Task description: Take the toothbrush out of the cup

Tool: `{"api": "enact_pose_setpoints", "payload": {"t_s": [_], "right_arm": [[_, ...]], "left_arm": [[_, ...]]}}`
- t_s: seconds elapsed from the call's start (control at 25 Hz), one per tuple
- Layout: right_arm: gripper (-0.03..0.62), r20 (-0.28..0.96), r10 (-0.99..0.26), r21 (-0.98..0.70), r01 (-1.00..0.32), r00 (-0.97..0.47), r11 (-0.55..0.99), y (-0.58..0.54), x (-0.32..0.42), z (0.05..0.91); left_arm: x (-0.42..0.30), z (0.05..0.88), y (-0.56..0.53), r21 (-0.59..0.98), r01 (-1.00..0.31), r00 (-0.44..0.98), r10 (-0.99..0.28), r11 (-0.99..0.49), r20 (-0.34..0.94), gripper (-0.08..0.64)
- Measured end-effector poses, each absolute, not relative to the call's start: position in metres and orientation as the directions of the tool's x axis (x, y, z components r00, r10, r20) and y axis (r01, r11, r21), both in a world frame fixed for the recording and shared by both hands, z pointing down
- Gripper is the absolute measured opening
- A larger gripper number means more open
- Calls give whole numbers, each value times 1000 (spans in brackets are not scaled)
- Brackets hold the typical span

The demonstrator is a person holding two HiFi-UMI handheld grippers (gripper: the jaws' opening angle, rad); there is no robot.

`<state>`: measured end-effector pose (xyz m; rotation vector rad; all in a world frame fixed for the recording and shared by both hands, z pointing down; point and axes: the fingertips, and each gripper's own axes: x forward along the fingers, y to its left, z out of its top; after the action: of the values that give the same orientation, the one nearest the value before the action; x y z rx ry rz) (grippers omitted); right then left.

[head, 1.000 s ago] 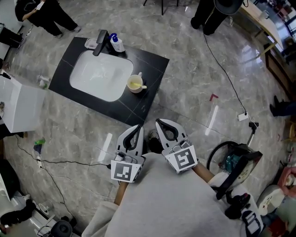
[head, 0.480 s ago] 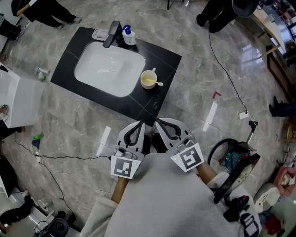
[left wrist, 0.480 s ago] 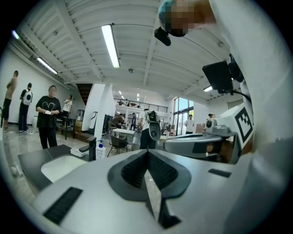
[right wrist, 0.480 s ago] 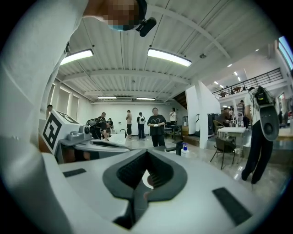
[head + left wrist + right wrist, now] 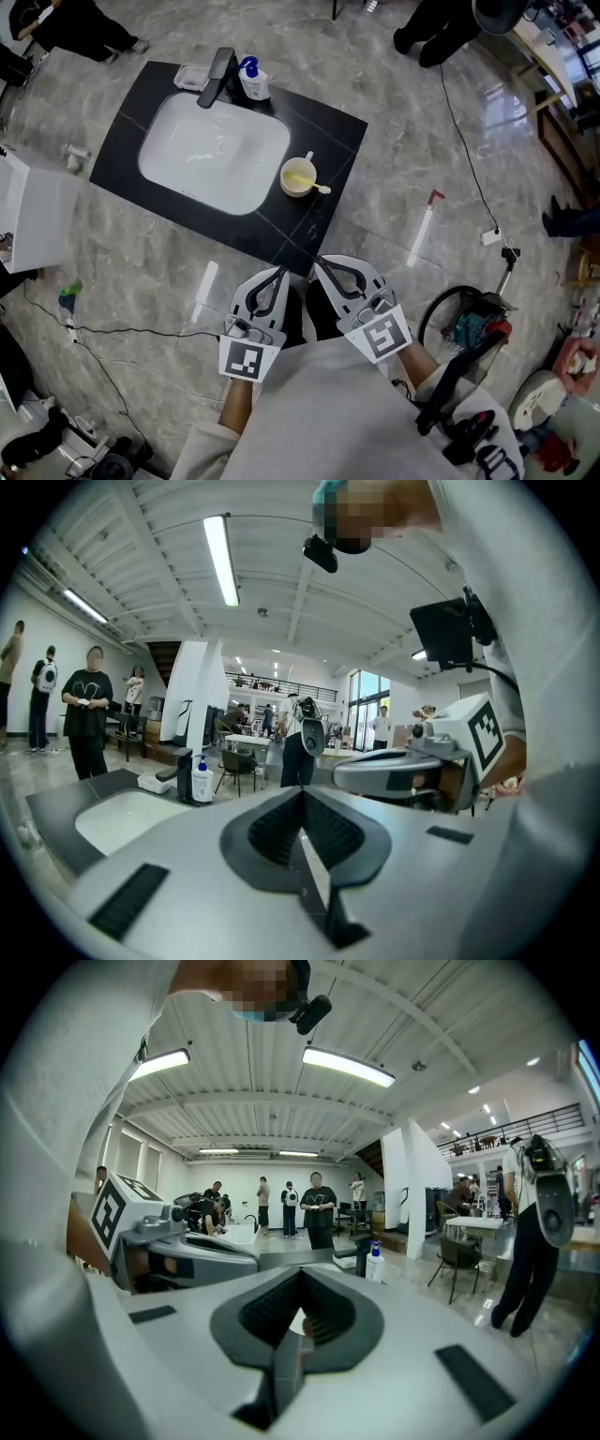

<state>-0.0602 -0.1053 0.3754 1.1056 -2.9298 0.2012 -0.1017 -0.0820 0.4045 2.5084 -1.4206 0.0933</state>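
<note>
The left gripper (image 5: pixel 277 277) and the right gripper (image 5: pixel 323 267) sit side by side low in the head view, both held close to the person's grey-sleeved body and pointing toward the counter. In each gripper's own view the 2 dark ribbed pads (image 5: pixel 281 822) meet along a single line, so both grippers are clenched with nothing between their jaws. Each gripper shows the other just beside it, with its square-marked cube (image 5: pixel 476 731) at the rear. Their tips lie just short of the near corner of a black countertop (image 5: pixel 328 127), apart from everything on it. The cup (image 5: pixel 299 176) stands upright on that countertop, just beside the right edge of the white sink basin (image 5: pixel 214 155), its inside pale yellow. The toothbrush (image 5: pixel 321 188) is in the cup, leaning so that 1 pale end sticks out over the rim on the side toward the right gripper; a second short white stub juts from the rim's far side, and whether it is the cup's handle cannot be told. At the far edge of the basin stand a black faucet (image 5: pixel 217 75), a white bottle with a blue pump (image 5: pixel 251 82) just to its right and a small soap dish (image 5: pixel 190 77) to its left. The counter rests low on a grey marbled floor (image 5: pixel 394 141) crossed by black cables (image 5: pixel 459 141) and marked with 2 white tape strips (image 5: pixel 203 284).
</note>
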Motion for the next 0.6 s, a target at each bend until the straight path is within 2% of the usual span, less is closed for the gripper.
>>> {"api": "enact_pose_setpoints", "payload": {"t_s": [0.6], "right_arm": [[5,156,-647,-185,-666,-746,723,-123,-44,442]], "left_arm": [[-85,456,-88,217,-846,532,-797,-488,285,3]]}}
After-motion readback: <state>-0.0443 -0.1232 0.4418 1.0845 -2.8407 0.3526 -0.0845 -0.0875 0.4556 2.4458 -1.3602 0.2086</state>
